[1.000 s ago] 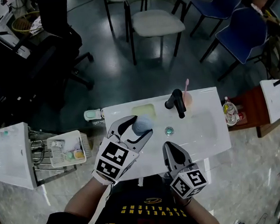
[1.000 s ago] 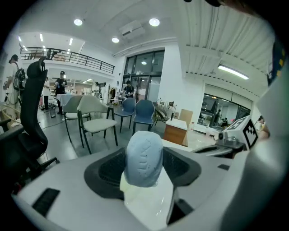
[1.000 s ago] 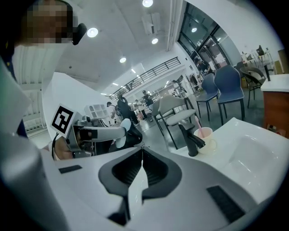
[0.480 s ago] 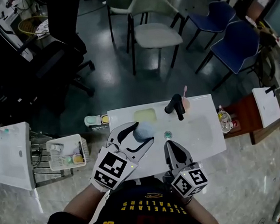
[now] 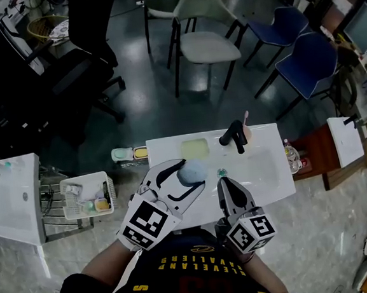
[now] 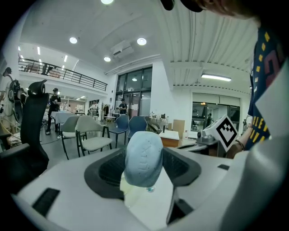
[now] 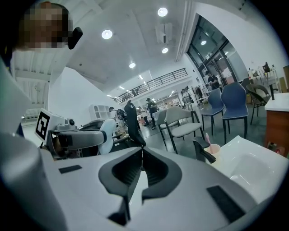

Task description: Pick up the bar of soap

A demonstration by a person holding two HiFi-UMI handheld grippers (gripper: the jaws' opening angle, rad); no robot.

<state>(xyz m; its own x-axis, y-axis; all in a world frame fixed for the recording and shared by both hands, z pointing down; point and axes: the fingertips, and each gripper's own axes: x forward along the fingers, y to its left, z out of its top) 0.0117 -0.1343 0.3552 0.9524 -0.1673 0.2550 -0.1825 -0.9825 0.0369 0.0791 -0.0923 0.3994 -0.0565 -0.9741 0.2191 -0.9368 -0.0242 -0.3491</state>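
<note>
Clamping bar of soap (image 6: 143,158), left gripper (image 5: 187,174) | long axis upright | right gripper (image 7: 141,153) fingers (image 7: 130,173) together

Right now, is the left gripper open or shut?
The left gripper is shut on the soap: its own view shows both jaws pressed against the sides of the pale blue bar.

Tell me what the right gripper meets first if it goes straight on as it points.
Nothing nearby, it seems. The shut right gripper aims over the sink, between the faucet and the bar of soap. Far ahead stands a black office chair; depth is unclear.
</note>
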